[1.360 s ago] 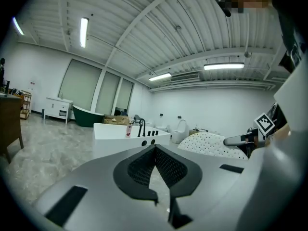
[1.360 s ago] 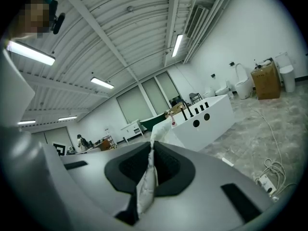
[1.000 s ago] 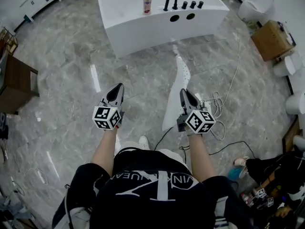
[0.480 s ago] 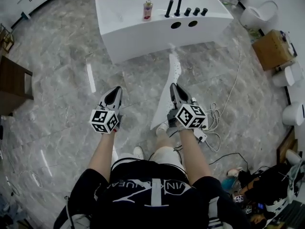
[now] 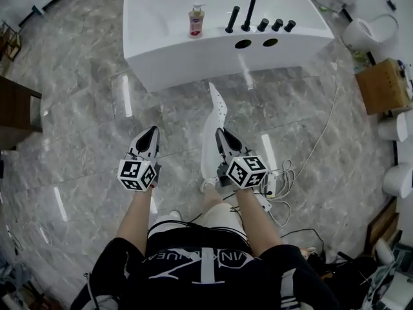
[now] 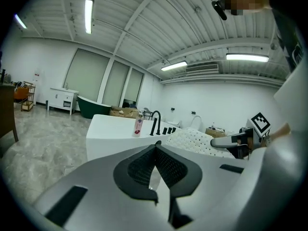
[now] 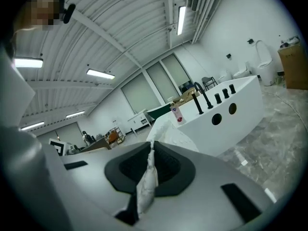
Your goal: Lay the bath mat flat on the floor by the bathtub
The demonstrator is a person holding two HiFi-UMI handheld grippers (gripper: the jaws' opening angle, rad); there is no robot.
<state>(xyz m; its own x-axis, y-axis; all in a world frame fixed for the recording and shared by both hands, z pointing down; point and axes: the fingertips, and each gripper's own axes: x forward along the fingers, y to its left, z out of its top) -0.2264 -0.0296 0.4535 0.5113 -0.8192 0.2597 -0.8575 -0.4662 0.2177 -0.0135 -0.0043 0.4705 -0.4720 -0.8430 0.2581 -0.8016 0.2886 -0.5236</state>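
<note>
Right gripper is clamped on one edge of the white perforated bath mat, which is held edge-on above the floor in front of the bathtub. Left gripper jaws are pressed together on nothing. Print on the pump bottle (pink label) is too small to be read.

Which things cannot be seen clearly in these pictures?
Bottle label: too small in every view.
Mat shape: edge-on in head view, partly behind the jaws in both gripper views.
Whether mat touches floor: head view looks steeply down; gripper views cut it off.
</note>
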